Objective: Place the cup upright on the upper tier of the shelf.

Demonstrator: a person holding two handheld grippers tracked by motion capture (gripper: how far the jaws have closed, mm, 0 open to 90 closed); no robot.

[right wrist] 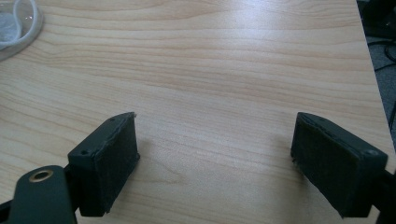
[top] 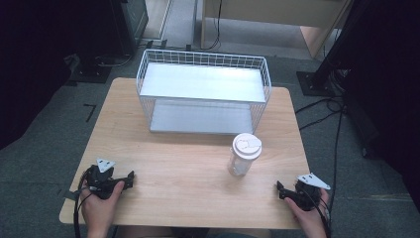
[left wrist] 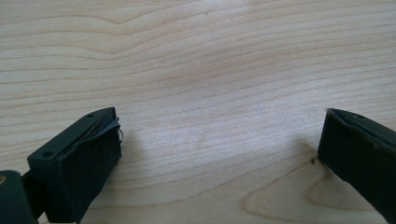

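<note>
On the table's (top: 188, 163) right half, upright before the rack (top: 203, 94), the cup (top: 245, 154) stands nearer our right gripper (top: 281, 191) than our left gripper (top: 130, 178), both spread wide and empty.

A recording lab or test room: a small wooden table (top: 188, 163) stands on grey carpet (top: 44, 129), ringed by black stand bases (top: 317, 82) and loose cables (top: 327, 106). At the far side, a pale desk (top: 277, 15) rises above more trailing wires.
</note>
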